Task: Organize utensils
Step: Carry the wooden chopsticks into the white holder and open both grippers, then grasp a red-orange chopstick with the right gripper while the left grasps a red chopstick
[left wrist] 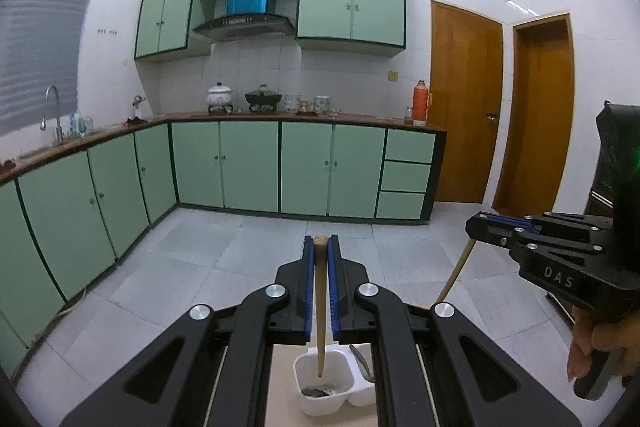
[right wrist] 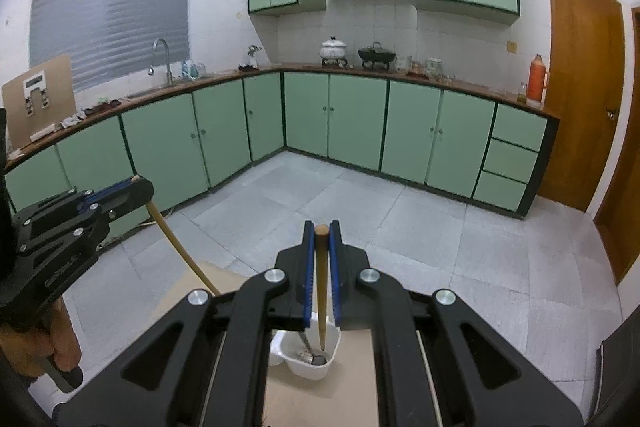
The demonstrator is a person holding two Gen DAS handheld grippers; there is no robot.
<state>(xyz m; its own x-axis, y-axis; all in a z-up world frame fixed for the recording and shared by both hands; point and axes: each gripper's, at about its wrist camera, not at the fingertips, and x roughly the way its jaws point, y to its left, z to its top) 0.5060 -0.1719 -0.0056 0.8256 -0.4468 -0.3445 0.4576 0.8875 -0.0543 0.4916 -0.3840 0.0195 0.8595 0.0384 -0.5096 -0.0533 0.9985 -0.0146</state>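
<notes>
My left gripper [left wrist: 320, 247] is shut on a wooden chopstick [left wrist: 320, 307] held upright, its lower tip inside the left compartment of a white plastic utensil holder [left wrist: 324, 407]. My right gripper [right wrist: 321, 233] is shut on a second wooden chopstick [right wrist: 321, 303], upright, its tip down in a compartment of the same holder [right wrist: 310, 367]. A metal spoon [right wrist: 306, 351] stands in that compartment. The right gripper also shows at the right of the left wrist view [left wrist: 480, 227], the left gripper at the left of the right wrist view [right wrist: 136, 187].
The holder stands on a light wooden table [right wrist: 328, 403]. Beyond are a grey tiled floor [left wrist: 200, 267], green cabinets [left wrist: 248, 167], a worktop with pots [left wrist: 260, 97], a sink tap [left wrist: 52, 107] and brown doors [left wrist: 464, 99].
</notes>
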